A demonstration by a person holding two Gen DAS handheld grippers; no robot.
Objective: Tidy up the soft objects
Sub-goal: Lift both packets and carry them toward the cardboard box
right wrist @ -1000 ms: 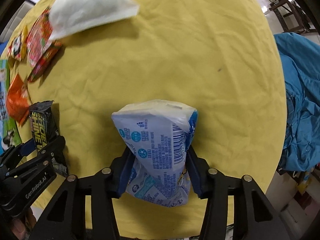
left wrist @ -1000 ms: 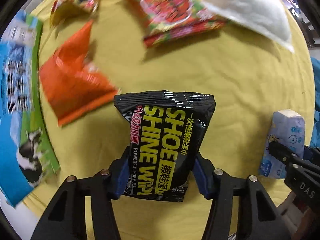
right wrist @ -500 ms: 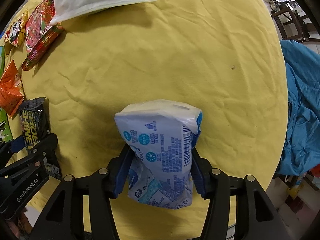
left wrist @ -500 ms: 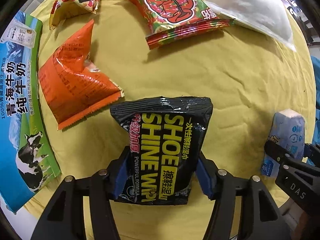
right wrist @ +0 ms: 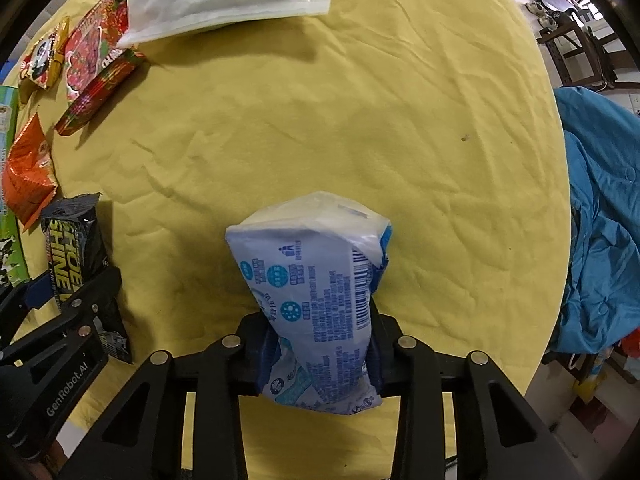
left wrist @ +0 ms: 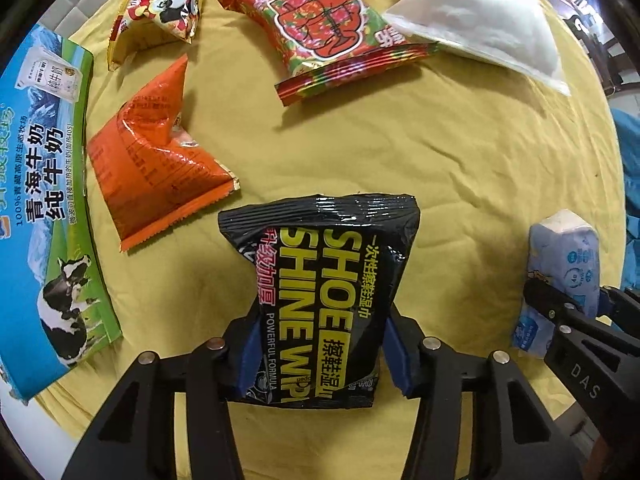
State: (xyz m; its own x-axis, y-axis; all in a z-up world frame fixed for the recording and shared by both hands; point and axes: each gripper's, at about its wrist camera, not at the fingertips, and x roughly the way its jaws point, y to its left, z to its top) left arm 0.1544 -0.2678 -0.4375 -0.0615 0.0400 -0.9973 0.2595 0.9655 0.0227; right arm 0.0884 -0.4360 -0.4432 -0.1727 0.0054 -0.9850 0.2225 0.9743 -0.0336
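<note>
My left gripper (left wrist: 320, 354) is shut on a black shoe shine wipes pack (left wrist: 320, 276), held just above the yellow tablecloth (left wrist: 440, 152). My right gripper (right wrist: 318, 350) is shut on a light blue tissue pack (right wrist: 316, 280), also over the cloth. The tissue pack also shows at the right edge of the left wrist view (left wrist: 564, 264), and the black pack shows at the left of the right wrist view (right wrist: 76, 248).
An orange snack bag (left wrist: 156, 160), a red snack bag (left wrist: 324, 28), a panda snack bag (left wrist: 160, 4) and a white pouch (left wrist: 480, 12) lie on the far side. A blue-green milk carton box (left wrist: 44, 200) lies at the left. Blue cloth (right wrist: 600, 220) hangs right of the table.
Both grippers have drawn back slightly toward the table's near side with their packs still held. The items on the cloth have not moved.
</note>
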